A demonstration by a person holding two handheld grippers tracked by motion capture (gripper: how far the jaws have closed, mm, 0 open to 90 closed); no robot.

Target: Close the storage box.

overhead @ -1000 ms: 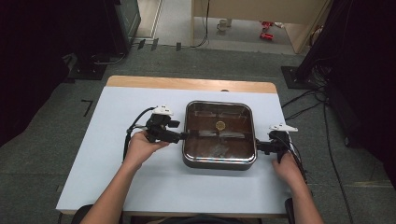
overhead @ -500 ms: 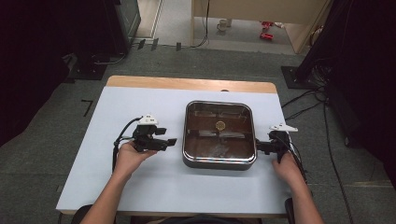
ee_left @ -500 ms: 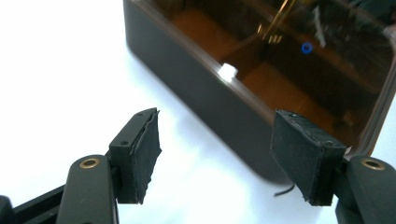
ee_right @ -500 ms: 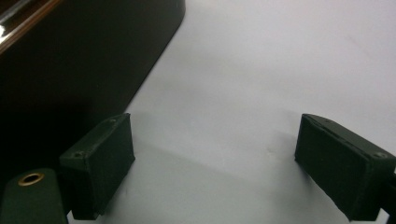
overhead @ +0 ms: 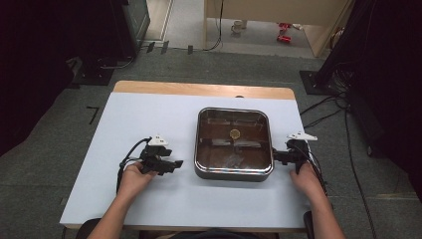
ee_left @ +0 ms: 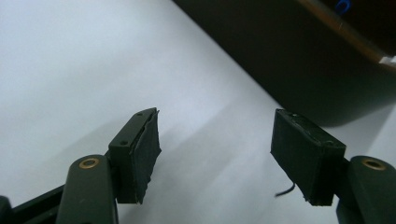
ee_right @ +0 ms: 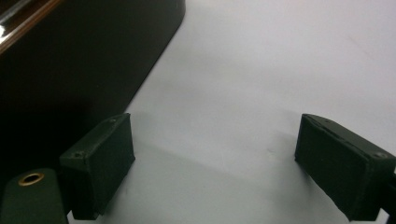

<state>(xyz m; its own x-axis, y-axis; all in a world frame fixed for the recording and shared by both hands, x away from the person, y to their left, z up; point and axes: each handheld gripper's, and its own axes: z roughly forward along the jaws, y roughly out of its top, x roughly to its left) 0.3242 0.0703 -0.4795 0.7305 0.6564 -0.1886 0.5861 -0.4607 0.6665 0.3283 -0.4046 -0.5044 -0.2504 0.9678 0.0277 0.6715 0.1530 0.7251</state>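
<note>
A pale tabletop (overhead: 149,124) bears a square, dark-walled pan (overhead: 234,143) right of centre, with the left gripper (overhead: 169,164) near its left wall and the right gripper (overhead: 276,157) just beside its right wall, each with jaws spread and nothing between them. To take hold of the pan well, I judge each hand should level its jaws with the rim and close at matching heights on opposite walls, so it lifts without tipping.

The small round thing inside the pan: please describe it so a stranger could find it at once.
On the white table stands a square metal pan, right of centre, between the two grippers. Inside it, near the middle of its brown floor, lies a small round golden piece; it is the one bright, coin-like spot there.
</note>
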